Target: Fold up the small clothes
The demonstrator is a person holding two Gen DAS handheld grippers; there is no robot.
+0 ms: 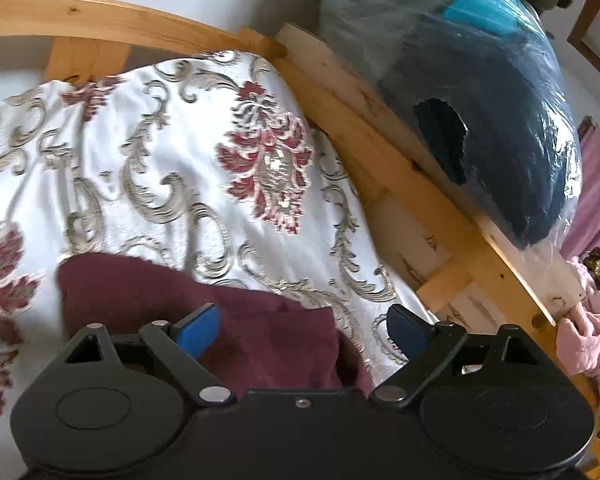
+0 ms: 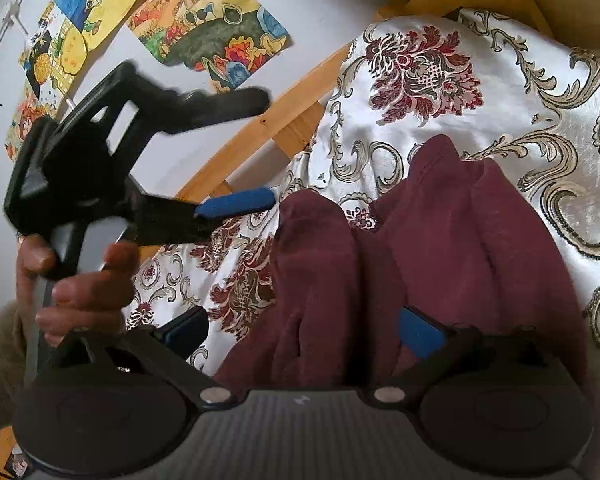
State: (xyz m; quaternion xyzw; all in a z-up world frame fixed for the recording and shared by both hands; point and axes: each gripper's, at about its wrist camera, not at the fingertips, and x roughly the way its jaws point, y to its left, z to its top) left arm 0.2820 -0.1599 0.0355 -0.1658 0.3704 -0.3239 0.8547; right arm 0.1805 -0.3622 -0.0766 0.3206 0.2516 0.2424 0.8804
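Observation:
A maroon garment [image 1: 204,312] lies rumpled on the floral bedspread [image 1: 148,152]. In the left wrist view my left gripper [image 1: 304,328] is open, its blue-padded fingers apart just above the garment's right part, holding nothing. In the right wrist view the garment [image 2: 440,248] lies in thick folds on the bedspread [image 2: 540,92]. My right gripper [image 2: 304,328] is open over its near edge, one pad [image 2: 420,336] resting against the cloth. The left gripper [image 2: 236,152] shows there too, held in a hand at the left, open, its fingers apart in the air.
A wooden bed frame [image 1: 340,92] runs along the bedspread's far and right sides. A dark bundle in clear plastic [image 1: 500,120] sits beyond it, with pink clothes [image 1: 592,336] at the right. Colourful drawings [image 2: 204,28] hang on the white wall.

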